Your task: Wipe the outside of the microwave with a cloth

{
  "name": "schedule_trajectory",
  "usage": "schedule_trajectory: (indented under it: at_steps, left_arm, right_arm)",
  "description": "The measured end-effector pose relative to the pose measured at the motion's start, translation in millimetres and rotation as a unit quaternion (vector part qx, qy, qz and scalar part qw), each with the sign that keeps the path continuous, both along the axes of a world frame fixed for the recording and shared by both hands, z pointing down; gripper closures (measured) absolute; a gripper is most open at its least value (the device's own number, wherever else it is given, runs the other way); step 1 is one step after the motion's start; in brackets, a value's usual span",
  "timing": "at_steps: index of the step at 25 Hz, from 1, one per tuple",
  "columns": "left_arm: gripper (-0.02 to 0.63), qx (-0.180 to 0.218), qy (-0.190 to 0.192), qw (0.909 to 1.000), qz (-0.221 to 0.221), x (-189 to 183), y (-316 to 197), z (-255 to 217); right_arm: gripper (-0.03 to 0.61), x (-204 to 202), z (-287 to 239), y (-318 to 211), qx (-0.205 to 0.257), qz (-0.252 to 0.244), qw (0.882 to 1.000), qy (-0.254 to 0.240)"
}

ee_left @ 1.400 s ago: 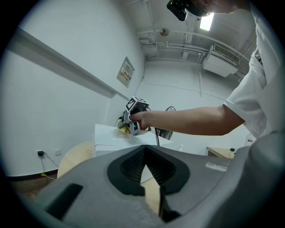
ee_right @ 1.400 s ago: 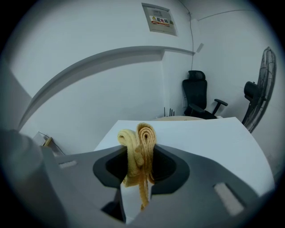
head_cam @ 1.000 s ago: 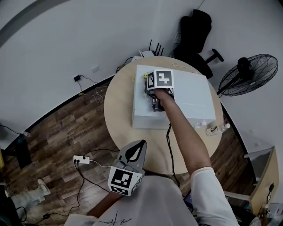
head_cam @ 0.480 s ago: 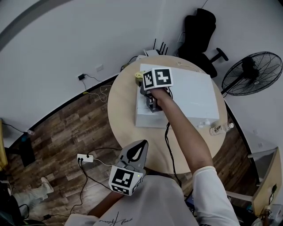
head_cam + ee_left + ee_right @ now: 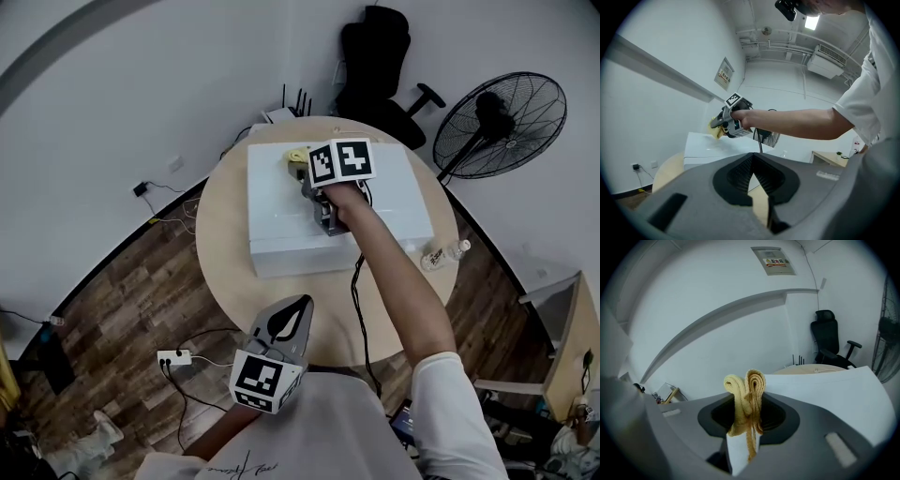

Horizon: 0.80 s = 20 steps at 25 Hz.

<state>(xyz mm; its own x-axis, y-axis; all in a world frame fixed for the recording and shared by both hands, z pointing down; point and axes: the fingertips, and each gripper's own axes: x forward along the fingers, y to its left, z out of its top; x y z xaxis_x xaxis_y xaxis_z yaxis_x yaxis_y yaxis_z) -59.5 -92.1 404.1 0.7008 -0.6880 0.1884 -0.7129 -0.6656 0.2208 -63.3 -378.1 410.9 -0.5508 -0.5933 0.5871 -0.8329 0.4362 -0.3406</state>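
The fingers [image 5: 715,420] of the right gripper [image 5: 311,176] are clamped on a folded yellow cloth [image 5: 749,390], whose loops stand up out of the grip. The free end trails down between them.

That cloth lies on the top of the white box-shaped microwave [image 5: 281,220], close to the far edge and somewhat in from the far left corner. From the left gripper view it looks to be pressed against the surface, though I cannot be sure of the contact.

Half a second ago the cloth sat right at that far left corner. A second ago it was a little further in, so the person has run it out to the corner and drawn it back along the far edge. The head has also swung, so the microwave shows more centrally in the head view now.

To my eye this is the wiping itself under way, a back-and-forth stroke across the far strip of the top. The near part of the top and the front and side faces would still want passes, as far as one can judge from here.

The left gripper [image 5: 289,319] hangs low by the person's body, off the near edge of the round pale wooden worktop [image 5: 220,244]. Its fingers are pressed together on nothing, and it takes no part.

A clear plastic bottle [image 5: 442,253] lies by the worktop's right edge, just beside the microwave's near right corner and well apart from the stroke.
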Motion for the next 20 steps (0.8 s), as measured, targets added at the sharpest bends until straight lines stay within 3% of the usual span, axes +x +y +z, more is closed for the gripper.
schedule_trajectory:
  at_steps: [9,20]
  left_arm:
    - [0.624,-0.003,-0.003,0.9987,0.05,51.5,1.1,2.1]
    - [0.625,-0.007,-0.006,0.9972,0.075,100.0,0.1,3.3]
  right_arm:
    - [0.449,114.6,-4.3,1.5,0.001,0.075,0.997,0.003]
    - [0.449,221.9,6.6,6.7,-0.01,0.135,0.991,0.012]
